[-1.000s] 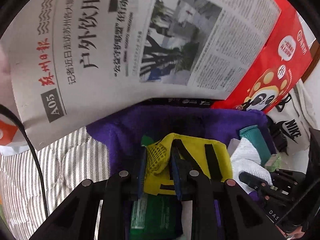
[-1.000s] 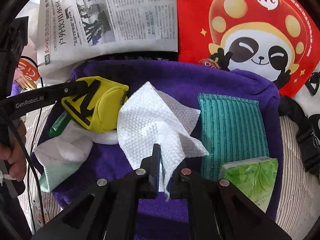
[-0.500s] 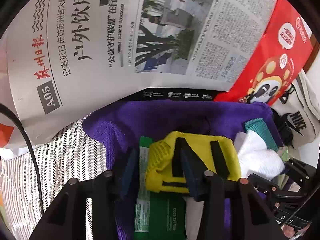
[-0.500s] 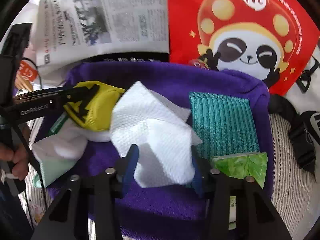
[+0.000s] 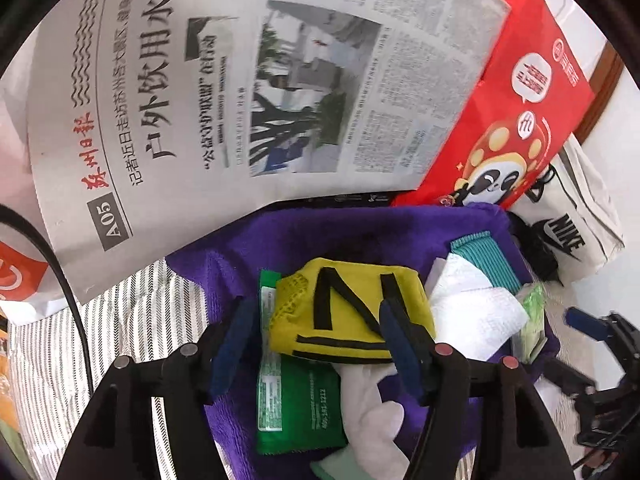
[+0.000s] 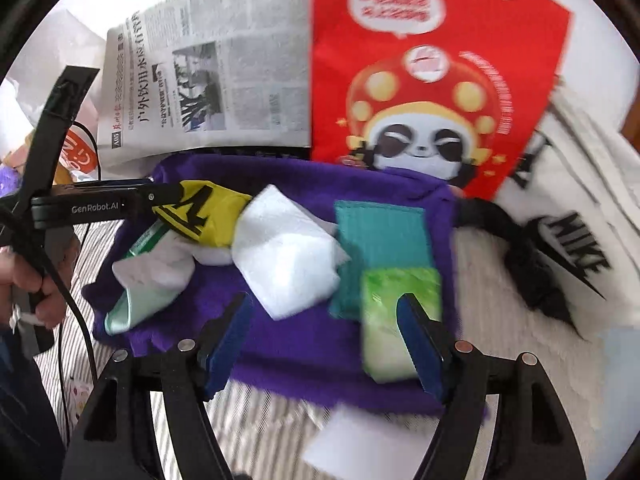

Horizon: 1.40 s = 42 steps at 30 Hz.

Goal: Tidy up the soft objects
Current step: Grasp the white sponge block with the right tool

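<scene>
Both sets of fingers are opening, holding nothing: yellow pouch lies crosswise between the left fingers, white cloth just ahead of the right fingers

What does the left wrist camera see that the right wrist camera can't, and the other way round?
Only the left wrist view shows the dark green printed packet lying flat, partly under the yellow pouch with black straps.

Only the right wrist view shows a person's hand on the left gripper's handle and a loose white sheet on the striped bedding in front of the purple fleece cloth.

Both show the pouch, the white paper towel, the teal ribbed cloth, the newspaper and the red panda bag.
</scene>
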### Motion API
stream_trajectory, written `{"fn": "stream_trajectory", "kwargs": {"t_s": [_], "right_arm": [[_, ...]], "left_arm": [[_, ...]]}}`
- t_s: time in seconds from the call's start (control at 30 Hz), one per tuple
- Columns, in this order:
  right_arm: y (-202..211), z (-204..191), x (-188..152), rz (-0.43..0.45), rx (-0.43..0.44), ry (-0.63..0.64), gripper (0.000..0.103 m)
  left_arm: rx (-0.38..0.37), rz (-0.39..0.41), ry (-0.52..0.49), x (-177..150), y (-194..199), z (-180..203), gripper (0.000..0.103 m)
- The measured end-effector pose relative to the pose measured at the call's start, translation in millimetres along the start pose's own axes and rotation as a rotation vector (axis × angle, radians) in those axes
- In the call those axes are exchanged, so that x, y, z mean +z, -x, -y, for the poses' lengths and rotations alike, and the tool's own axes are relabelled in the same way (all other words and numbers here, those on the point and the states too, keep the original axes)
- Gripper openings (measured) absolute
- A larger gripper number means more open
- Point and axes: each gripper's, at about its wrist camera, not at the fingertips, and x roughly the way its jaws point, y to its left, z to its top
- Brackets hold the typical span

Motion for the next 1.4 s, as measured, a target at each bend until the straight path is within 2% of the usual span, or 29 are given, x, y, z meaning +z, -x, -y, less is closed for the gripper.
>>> {"fn": "stream_trajectory", "kwargs": {"t_s": [0.13,0.2,0.33,0.43,0.53,0.63,0.83,0.93,1.0,1.07,1.4], "right_arm": [[25.8,12.2,-25.1,-0.011,-0.04,-0.02,0.076],[31.9,19.1,-44.3,-0.03,-0.068,-0.047,0.081],[27.1,39.8,-84.2,-0.097,-0.118,-0.176,0.081],[16.0,52.9,-106.8,-0.127,-0.063,-0.365,0.081],[12.4,50.2,-113.0,-0.102,-0.036,-0.444,0.082],[6.9,36.3,-107.6,-0.07,-0.072,-0.423,0.085],[-18.2,23.3,-103.5,-0.103,-0.209,-0.386,0.085],[-28.6,29.5,-108.8,-0.135,-0.195,-0.426,0.083],[-21.5,31.1,-110.6,-0.084,-0.179,-0.437,0.081],[-14.0,31.8,-112.1,-0.069,-0.146,-0.437,0.081],[48.8,29.6,-137.7,-0.05,-0.163,-0.307,0.081]], "left_arm": [[0.013,-0.014,-0.028,0.5,-1.7,8.8,0.064],[0.017,-0.012,-0.035,0.2,-0.9,13.1,0.064],[0.001,-0.01,-0.041,-1.1,4.6,15.1,0.064],[0.016,-0.017,-0.05,-1.3,4.8,17.1,0.064],[0.004,-0.012,-0.057,-0.7,8.0,20.3,0.064],[-0.004,-0.01,-0.069,-1.6,9.6,24.4,0.064],[0.003,-0.009,-0.086,-3.1,12.7,26.5,0.064],[-0.003,-0.011,-0.08,-3.1,11.9,26.0,0.064],[-0.004,-0.019,-0.085,-3.3,8.8,28.0,0.064],[0.006,-0.027,-0.09,-3.8,6.4,30.6,0.064],[0.062,-0.018,-0.127,-6.0,20.4,47.6,0.064]]}}
